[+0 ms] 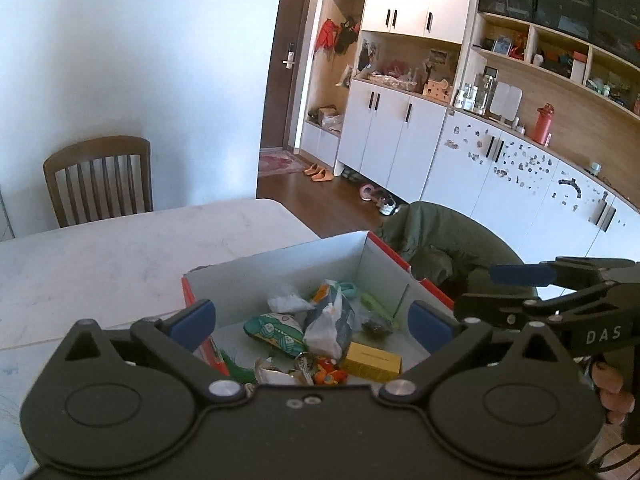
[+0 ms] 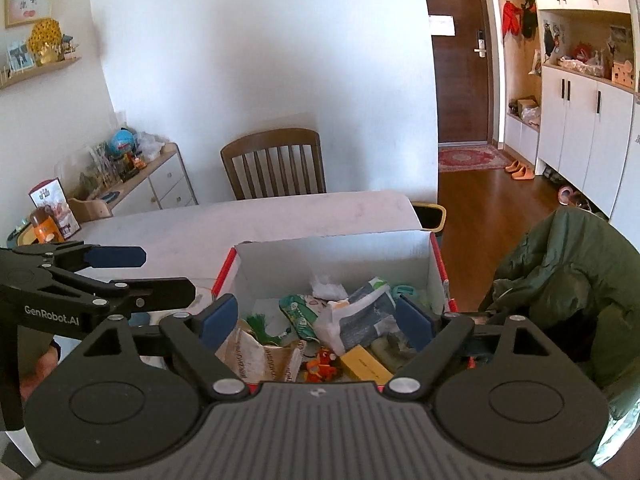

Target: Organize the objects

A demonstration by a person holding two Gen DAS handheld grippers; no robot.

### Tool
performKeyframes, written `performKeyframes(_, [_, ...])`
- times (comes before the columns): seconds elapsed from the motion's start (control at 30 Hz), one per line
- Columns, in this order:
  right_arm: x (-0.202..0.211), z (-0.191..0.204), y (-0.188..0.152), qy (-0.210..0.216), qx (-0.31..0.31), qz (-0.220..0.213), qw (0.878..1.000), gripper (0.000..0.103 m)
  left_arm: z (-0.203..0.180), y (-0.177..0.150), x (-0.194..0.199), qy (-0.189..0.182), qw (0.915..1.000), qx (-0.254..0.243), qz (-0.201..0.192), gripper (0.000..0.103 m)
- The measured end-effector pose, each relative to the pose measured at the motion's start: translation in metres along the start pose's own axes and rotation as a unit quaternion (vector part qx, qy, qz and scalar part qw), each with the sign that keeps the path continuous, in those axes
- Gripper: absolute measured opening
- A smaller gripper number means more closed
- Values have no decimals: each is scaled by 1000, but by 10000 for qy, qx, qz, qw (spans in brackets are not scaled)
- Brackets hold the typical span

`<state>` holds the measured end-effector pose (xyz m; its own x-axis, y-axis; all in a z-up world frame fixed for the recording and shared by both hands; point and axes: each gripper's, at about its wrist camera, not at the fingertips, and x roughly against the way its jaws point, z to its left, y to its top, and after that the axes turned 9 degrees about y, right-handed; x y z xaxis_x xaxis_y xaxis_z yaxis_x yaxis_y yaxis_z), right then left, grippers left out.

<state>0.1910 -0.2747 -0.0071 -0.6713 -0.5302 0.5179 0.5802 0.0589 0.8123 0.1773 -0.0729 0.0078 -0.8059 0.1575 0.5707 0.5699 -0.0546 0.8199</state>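
My left gripper (image 1: 312, 320) and right gripper (image 2: 316, 318) both hover with jaws wide and empty over the open box (image 1: 280, 264) at the tabletop (image 1: 120, 248) edge. Inside lies a loose heap. The yellow carton (image 1: 373, 361) looks stiff and light; I would pinch it across its narrow sides. The crinkly plastic bag (image 1: 328, 326) seems soft and slippery, best taken by a bunched fold.
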Motion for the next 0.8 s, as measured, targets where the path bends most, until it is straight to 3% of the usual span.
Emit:
performKeyframes(0.33, [5,-1,-6,-87,-363,-125,9992,90,0,-5,8,-73,10000,-21,-50,102])
performKeyframes(0.8, [8,7,-11,-129,-416,-103,9990,94,3,-9,-2,-4,10000,-14,72,102])
